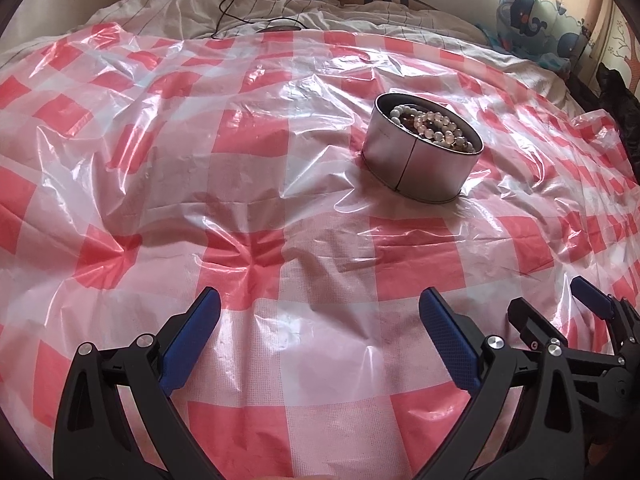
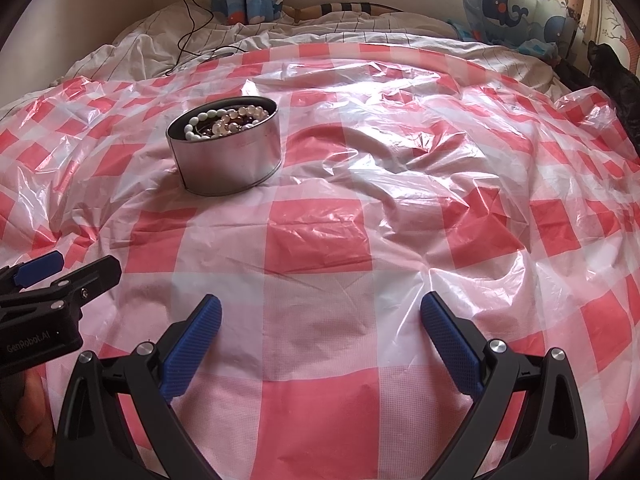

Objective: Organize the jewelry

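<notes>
One wide bed fills both views, covered by a crinkled, glossy plastic sheet (image 1: 248, 184) in red and white checks, with striped white bedding (image 1: 192, 8) bunched at the far end. Whale-print cushions (image 2: 516, 12) lean against the far wall.

On the sheet stands a round silver tin (image 1: 420, 160), upright and lidless. It sits ahead and right of the left gripper (image 1: 320, 340), ahead and left of the right gripper (image 2: 320, 344), and well apart from both. Inside the tin lie coiled bead bracelets (image 2: 224, 120), pale, white and dark brown, piled up to the rim. No jewelry shows on the sheet itself.

Both claws are spread wide with nothing between their blue pads (image 2: 196, 352), hovering low over the plastic.

The beads look smooth, hard and light, likely strung loosely, so a strand would probably droop and slide. Pinching across a single strand where it arches above the pile seems the surest hold. The thin tin may skid on the slick plastic, so steadying its wall could help.
</notes>
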{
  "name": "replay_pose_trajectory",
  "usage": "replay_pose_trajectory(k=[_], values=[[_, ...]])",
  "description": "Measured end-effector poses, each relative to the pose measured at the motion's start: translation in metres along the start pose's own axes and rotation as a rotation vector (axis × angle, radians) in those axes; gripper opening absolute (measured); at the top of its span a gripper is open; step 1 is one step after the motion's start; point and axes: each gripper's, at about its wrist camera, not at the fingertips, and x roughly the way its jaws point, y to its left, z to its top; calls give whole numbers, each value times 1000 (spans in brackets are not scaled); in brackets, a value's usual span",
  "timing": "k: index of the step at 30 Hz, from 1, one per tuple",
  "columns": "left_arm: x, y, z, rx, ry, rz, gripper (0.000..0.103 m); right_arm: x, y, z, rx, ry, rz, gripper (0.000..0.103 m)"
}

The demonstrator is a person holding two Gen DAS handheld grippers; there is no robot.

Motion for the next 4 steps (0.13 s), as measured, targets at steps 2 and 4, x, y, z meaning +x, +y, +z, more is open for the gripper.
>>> replay_pose_trajectory(k=[2, 4], values=[[0, 0, 0, 4, -4, 3, 95, 0, 0, 0, 0, 0, 0, 96], [-1, -1, 0, 17, -14, 20, 95, -1, 0, -1, -1, 1, -1, 96]])
